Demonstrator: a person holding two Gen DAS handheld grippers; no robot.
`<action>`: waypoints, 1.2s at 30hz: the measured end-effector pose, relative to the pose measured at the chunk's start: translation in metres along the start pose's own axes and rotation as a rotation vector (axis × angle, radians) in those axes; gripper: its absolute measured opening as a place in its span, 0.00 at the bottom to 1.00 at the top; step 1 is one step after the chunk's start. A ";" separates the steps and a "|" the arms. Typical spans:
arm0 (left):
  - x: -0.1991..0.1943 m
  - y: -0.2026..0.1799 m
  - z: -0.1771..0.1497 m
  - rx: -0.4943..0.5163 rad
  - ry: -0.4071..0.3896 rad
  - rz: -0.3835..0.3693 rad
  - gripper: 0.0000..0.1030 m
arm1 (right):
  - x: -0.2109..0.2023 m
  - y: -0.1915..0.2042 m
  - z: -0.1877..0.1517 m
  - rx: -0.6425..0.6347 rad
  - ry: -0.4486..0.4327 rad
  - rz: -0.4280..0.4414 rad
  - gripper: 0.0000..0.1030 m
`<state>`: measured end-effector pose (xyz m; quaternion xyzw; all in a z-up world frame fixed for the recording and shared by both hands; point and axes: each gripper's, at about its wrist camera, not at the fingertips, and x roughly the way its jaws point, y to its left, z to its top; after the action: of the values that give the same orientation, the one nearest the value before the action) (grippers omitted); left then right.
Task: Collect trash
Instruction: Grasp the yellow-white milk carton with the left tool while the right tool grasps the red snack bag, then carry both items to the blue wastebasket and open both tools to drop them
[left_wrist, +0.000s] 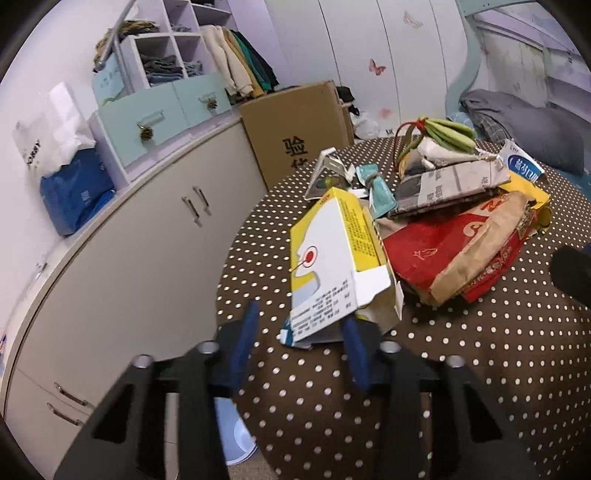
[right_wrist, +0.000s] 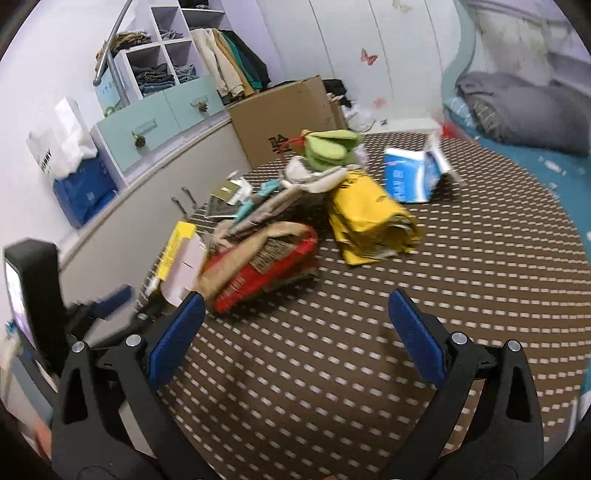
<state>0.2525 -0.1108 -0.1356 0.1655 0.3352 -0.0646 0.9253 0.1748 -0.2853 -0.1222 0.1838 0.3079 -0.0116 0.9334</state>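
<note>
The trash lies heaped on the dotted table (left_wrist: 461, 350). The left gripper (left_wrist: 301, 334) stands at the table's near left edge with its tongs apart, the yellow box (left_wrist: 332, 266) tilted just beyond them and its torn near end between the tips, not pinched. Right of the box sits a red bag (left_wrist: 443, 254). The right gripper (right_wrist: 295, 328) hovers over bare cloth, tongs wide apart, with the yellow bag (right_wrist: 369, 221) and blue carton (right_wrist: 410, 177) farther off.
</note>
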 end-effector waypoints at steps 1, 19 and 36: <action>0.002 0.001 0.002 -0.001 0.006 -0.016 0.21 | 0.004 0.003 0.002 0.008 0.000 0.007 0.94; -0.044 0.035 0.006 -0.153 -0.145 -0.143 0.03 | 0.028 0.013 0.023 0.114 -0.012 0.068 0.33; -0.125 0.096 -0.015 -0.332 -0.268 -0.290 0.03 | -0.070 0.082 0.023 -0.105 -0.220 0.116 0.28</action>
<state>0.1699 -0.0148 -0.0413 -0.0485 0.2358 -0.1620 0.9570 0.1417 -0.2236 -0.0373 0.1498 0.1926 0.0385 0.9690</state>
